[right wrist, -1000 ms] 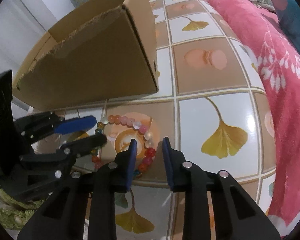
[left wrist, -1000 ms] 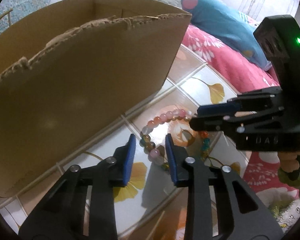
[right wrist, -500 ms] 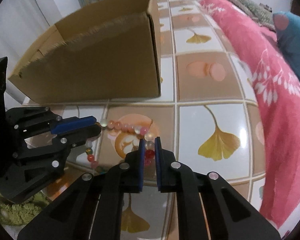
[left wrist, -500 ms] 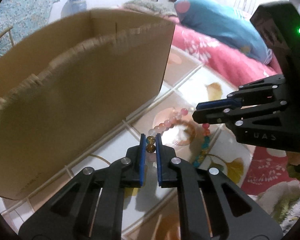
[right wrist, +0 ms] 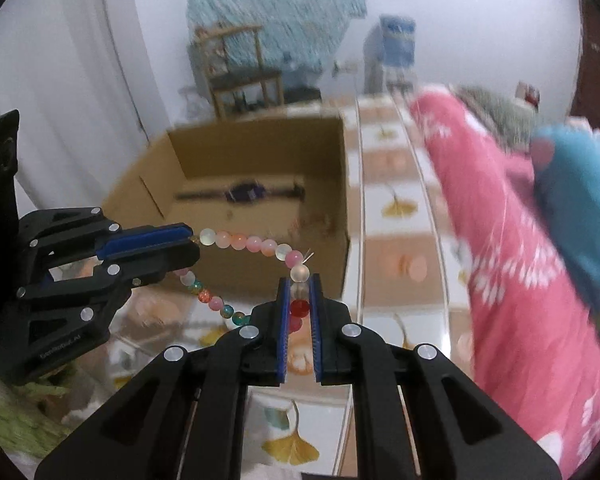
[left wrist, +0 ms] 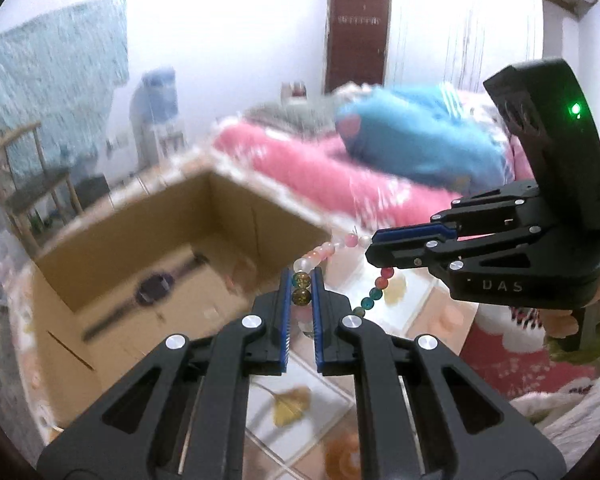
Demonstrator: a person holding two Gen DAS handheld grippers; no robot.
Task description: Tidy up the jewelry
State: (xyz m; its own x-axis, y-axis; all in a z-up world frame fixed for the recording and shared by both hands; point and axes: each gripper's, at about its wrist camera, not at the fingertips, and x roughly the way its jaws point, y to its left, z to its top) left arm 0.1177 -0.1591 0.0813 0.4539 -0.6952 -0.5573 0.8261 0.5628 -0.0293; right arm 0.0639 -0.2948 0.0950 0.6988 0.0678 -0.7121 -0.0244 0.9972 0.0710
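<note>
i have both grippers, left and right, jaws pinching the bead bracelet in midair beside the cardboard box. only my left view shows the fingers gripping the right handle.

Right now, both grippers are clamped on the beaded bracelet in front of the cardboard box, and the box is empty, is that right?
Not quite: the cardboard box is not empty. The right wrist view shows a dark wristwatch lying on its bottom. The rest holds: the left gripper and the right gripper are each clamped on the beaded bracelet in front of the box.
</note>
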